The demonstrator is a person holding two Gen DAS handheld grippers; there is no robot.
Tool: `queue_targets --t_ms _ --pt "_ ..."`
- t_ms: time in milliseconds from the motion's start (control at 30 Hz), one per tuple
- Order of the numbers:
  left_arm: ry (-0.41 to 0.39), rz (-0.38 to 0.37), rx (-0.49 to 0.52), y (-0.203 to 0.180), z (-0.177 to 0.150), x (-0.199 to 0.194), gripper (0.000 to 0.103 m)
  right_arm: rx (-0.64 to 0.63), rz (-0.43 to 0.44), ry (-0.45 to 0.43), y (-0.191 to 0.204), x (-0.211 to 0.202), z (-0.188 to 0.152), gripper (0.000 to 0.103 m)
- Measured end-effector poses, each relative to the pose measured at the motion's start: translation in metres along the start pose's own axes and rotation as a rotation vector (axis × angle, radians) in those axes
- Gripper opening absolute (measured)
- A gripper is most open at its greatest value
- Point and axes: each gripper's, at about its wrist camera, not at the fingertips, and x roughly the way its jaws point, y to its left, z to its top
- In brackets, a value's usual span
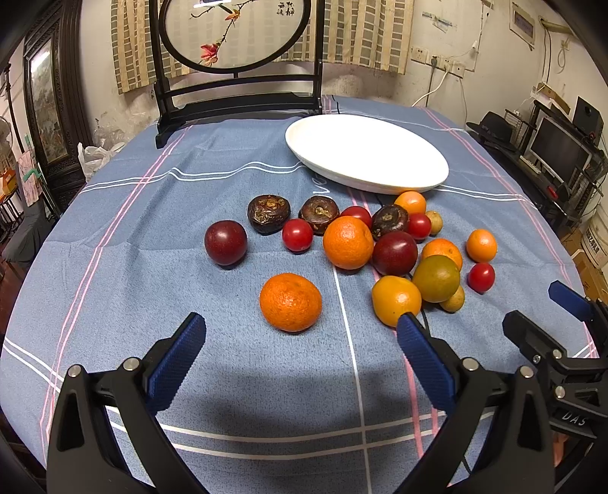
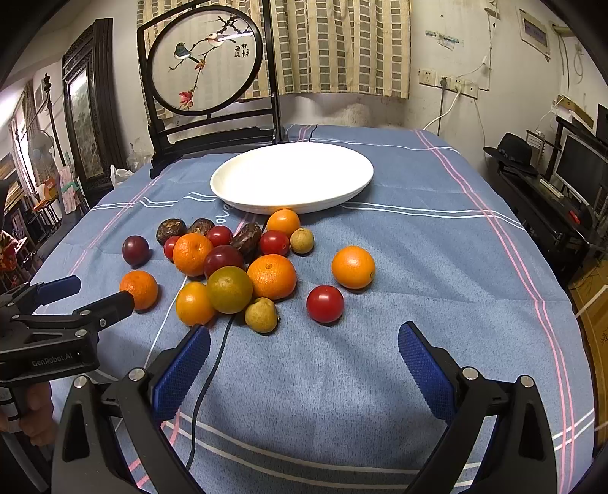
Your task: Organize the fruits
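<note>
Several fruits lie loose on the blue tablecloth: oranges, red cherry tomatoes, dark plums, brown water chestnuts and small yellow-green fruits. A lone tangerine (image 1: 290,302) (image 2: 140,288) sits just ahead of my left gripper (image 1: 302,334), which is open and empty. My right gripper (image 2: 304,342) is open and empty, just short of a cherry tomato (image 2: 325,303) and a small pear-like fruit (image 2: 261,314). A greenish orange (image 2: 229,288) (image 1: 436,278) lies in the cluster. An empty white plate (image 1: 366,152) (image 2: 292,176) stands behind the fruits.
A dark wooden stand with a round painted screen (image 1: 233,34) (image 2: 205,60) stands at the table's back left. A thin black cable (image 2: 207,383) runs across the cloth from under the fruits. A desk with monitor (image 1: 558,152) is off the table to the right.
</note>
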Motion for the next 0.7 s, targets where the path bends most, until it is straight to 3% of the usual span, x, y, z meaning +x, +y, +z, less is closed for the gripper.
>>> queue_targets --t_ms 367,500,600,633,700 --pt "0.013 -0.006 0.012 0.005 0.0 0.002 0.099 -0.016 0.005 0.021 0.0 0.003 -0.004 0.099" --pt "0.007 0.005 0.004 0.018 -0.002 0.005 0.099 -0.074 0.008 0.064 -0.005 0.006 -0.006 0.099" --pt "0.017 0.003 -0.001 0.027 -0.004 0.01 0.099 -0.114 -0.011 0.144 -0.013 0.02 -0.008 0.099" --pt "0.021 -0.007 -0.012 0.03 -0.004 0.011 0.099 -0.113 -0.01 0.159 -0.015 0.024 -0.007 0.097" --pt "0.026 -0.035 -0.027 0.036 -0.004 0.014 0.099 -0.119 0.005 0.184 -0.018 0.03 -0.003 0.084"
